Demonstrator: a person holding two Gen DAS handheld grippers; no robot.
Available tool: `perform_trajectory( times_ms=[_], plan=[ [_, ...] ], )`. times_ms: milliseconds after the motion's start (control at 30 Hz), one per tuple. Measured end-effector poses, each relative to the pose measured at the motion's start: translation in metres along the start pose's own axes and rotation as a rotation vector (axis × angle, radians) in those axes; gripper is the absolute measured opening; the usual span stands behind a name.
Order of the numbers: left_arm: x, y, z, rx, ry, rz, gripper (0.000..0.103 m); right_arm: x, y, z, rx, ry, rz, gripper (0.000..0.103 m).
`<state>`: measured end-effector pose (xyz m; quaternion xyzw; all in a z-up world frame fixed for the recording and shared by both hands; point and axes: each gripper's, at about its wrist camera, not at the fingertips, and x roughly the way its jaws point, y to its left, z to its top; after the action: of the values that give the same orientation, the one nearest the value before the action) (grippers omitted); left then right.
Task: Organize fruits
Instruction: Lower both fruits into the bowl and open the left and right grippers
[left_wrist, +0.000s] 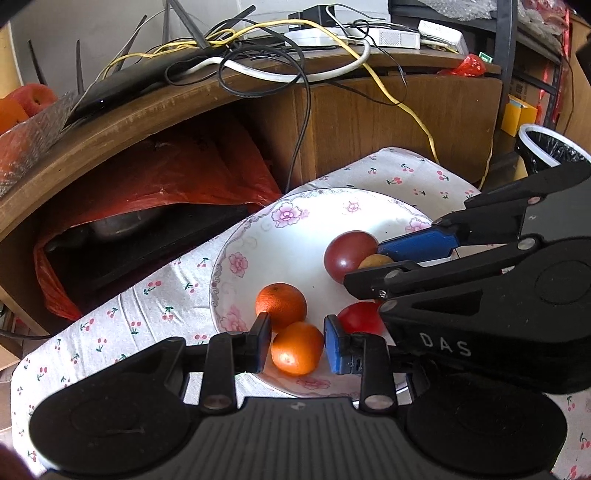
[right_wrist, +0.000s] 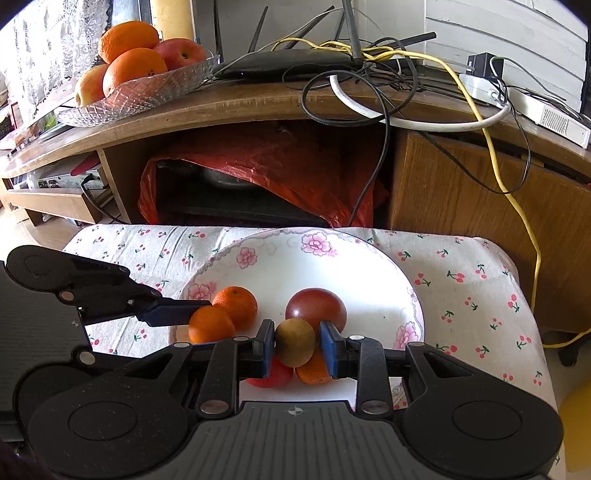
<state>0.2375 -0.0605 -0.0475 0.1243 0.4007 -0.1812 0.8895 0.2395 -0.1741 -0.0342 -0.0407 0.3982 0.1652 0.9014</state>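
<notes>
A white floral plate (left_wrist: 280, 243) (right_wrist: 332, 266) sits on a cherry-print cloth. It holds two oranges, a dark red fruit (left_wrist: 347, 254) (right_wrist: 314, 306), a small brown fruit (right_wrist: 295, 341) (left_wrist: 375, 261), a red fruit (left_wrist: 360, 317) (right_wrist: 275, 374) and another orange piece (right_wrist: 312, 369). My left gripper (left_wrist: 297, 345) brackets the nearer orange (left_wrist: 297, 352) (right_wrist: 208, 328), pads at its sides with slight gaps. My right gripper (right_wrist: 297, 345) (left_wrist: 384, 264) is shut on the small brown fruit. The second orange (left_wrist: 280, 304) (right_wrist: 238, 306) lies just beyond.
A wooden cabinet (right_wrist: 461, 192) stands behind the cloth-covered table (right_wrist: 461, 288), with tangled cables (right_wrist: 388, 74) and a router on top. A glass bowl (right_wrist: 147, 88) of oranges and apples sits at its left. A red bag (right_wrist: 277, 166) fills the shelf below. A bin (left_wrist: 550, 147) stands right.
</notes>
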Motion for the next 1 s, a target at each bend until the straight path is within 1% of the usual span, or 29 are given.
perform_trajectory(
  times_ms=[333, 433, 700, 933, 1000],
  plan=[
    [-0.001, 0.001, 0.001, -0.011, -0.005, -0.007, 0.042, 0.001, -0.003, 0.001, 0.012, -0.008, -0.003, 0.027],
    [-0.003, 0.002, 0.001, -0.015, -0.009, -0.011, 0.045, 0.0, -0.004, 0.001, 0.018, -0.008, -0.005, 0.028],
    [-0.008, 0.002, 0.003, -0.02, -0.019, -0.013, 0.049, -0.002, -0.006, 0.002, 0.029, -0.007, -0.01, 0.028],
    [-0.009, 0.001, 0.003, -0.015, -0.023, -0.015, 0.05, -0.003, -0.009, 0.002, 0.043, -0.008, -0.01, 0.031],
    [-0.01, 0.001, 0.003, -0.017, -0.025, -0.015, 0.051, -0.004, -0.01, 0.003, 0.049, -0.01, -0.008, 0.034]
  ],
)
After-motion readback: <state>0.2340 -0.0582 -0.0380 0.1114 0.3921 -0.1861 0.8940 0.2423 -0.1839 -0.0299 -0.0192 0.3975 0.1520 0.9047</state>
